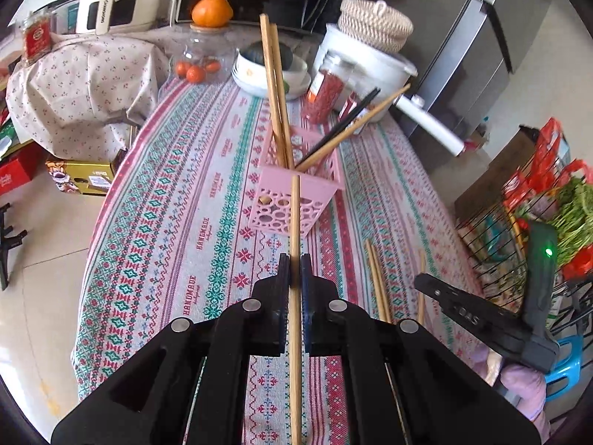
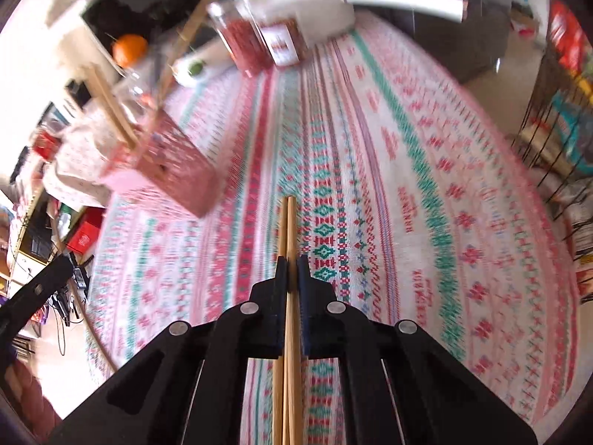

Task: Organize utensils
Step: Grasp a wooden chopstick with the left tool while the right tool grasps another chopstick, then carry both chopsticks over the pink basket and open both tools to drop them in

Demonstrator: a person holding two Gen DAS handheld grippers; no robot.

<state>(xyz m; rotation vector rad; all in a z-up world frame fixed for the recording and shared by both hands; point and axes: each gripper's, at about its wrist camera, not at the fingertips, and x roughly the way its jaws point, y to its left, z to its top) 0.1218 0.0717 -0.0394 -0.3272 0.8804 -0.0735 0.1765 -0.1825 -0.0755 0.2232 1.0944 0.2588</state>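
My left gripper is shut on one wooden chopstick. The stick runs forward between the pads, and its tip reaches the near rim of the pink perforated holder. Several wooden and dark chopsticks lean in that holder. More wooden chopsticks show to the right, beside the right gripper's black body. My right gripper is shut on a pair of wooden chopsticks above the patterned tablecloth. In the blurred right wrist view the pink holder stands off to the left.
Behind the holder stand jars of red berries, stacked bowls, a white cooker with a woven lidded basket on it, and a glass jar under an orange. A wire basket of groceries is at the right. The table edge drops off at the left.
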